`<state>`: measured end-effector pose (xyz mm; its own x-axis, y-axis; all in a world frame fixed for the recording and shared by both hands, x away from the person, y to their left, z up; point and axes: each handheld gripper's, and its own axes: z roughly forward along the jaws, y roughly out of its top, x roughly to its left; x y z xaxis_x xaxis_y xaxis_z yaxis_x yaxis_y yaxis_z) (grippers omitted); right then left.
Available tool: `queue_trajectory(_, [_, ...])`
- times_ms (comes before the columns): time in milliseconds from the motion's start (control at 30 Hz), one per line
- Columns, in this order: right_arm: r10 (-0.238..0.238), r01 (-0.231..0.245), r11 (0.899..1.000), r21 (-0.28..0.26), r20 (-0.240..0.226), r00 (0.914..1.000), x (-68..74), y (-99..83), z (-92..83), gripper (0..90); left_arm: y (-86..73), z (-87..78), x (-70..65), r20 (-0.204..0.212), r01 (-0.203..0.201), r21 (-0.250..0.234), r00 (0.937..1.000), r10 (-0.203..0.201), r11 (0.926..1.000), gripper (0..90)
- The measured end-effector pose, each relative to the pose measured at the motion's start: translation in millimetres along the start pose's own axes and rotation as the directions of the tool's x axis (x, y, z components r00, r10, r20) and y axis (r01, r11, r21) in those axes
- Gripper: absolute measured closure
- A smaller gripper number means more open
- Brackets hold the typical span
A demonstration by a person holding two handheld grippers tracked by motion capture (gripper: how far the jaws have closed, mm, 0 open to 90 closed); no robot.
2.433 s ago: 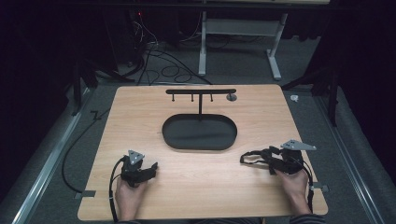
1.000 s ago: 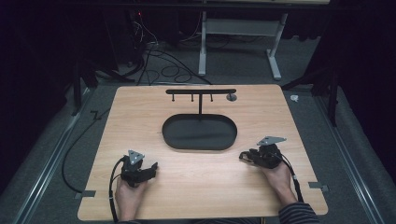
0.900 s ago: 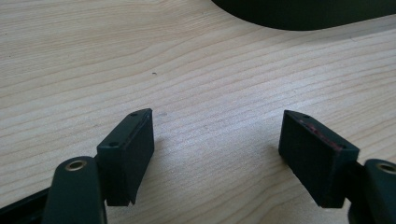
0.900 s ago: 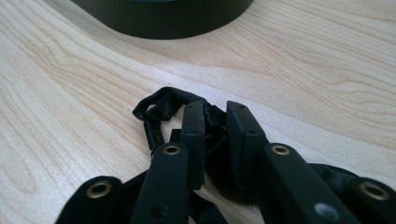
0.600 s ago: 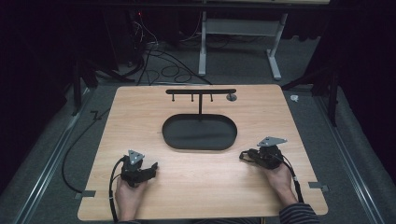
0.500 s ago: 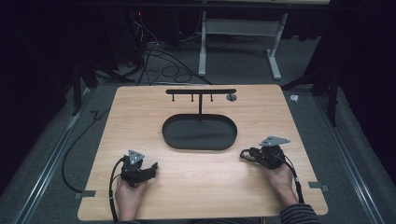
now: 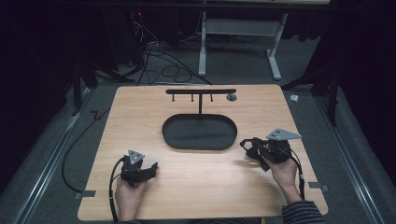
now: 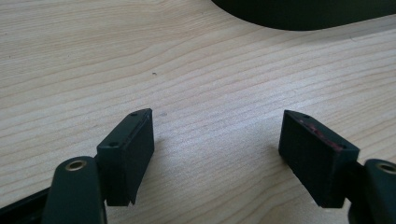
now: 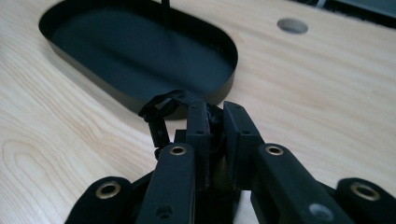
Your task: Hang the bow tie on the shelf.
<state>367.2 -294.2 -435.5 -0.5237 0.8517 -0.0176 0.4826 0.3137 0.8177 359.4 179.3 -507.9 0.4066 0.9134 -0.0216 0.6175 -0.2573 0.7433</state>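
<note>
Right tool (image 9: 215, 116) | clamped on black strap (image 9: 161, 109) (beside tray (image 9: 219, 88))

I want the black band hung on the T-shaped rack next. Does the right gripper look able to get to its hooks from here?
Probably yes. The right gripper, shut on the black band, sits beside the oval tray; bare table leads to the rack.

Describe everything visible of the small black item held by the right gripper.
The black item is small, dark and looks like a looped strap or band, though its exact kind is hard to tell. The right gripper is shut on it, its fingers pinching one end, while a loop with a short hanging piece sticks out to their left. In the high view it hangs above the wooden table, just right of the black oval tray, touching neither.
</note>
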Motion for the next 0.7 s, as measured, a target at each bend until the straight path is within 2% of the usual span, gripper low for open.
queue_trajectory(233, [0.006,-0.005,0.998,-0.059,0.005,1.0000,-2.6,16.1,-6.9,83.2,0.0,0.0,0.0,0.000,0.000,0.000,1.0000,0.000,1.0000,27.1])
queue_trajectory(267, [0.014,-0.014,0.997,-0.082,0.001,0.9999,-3.5,22.4,-8.7,83.2,0.0,0.0,0.0,0.000,0.000,0.000,1.0000,0.000,1.0000,27.1])
queue_trajectory(700, [0.009,-0.010,0.993,-0.118,-0.009,0.9999,-9.3,51.0,-8.6,83.3,0.1,0.0,0.0,0.000,0.000,0.000,1.0000,0.000,1.0000,27.1])
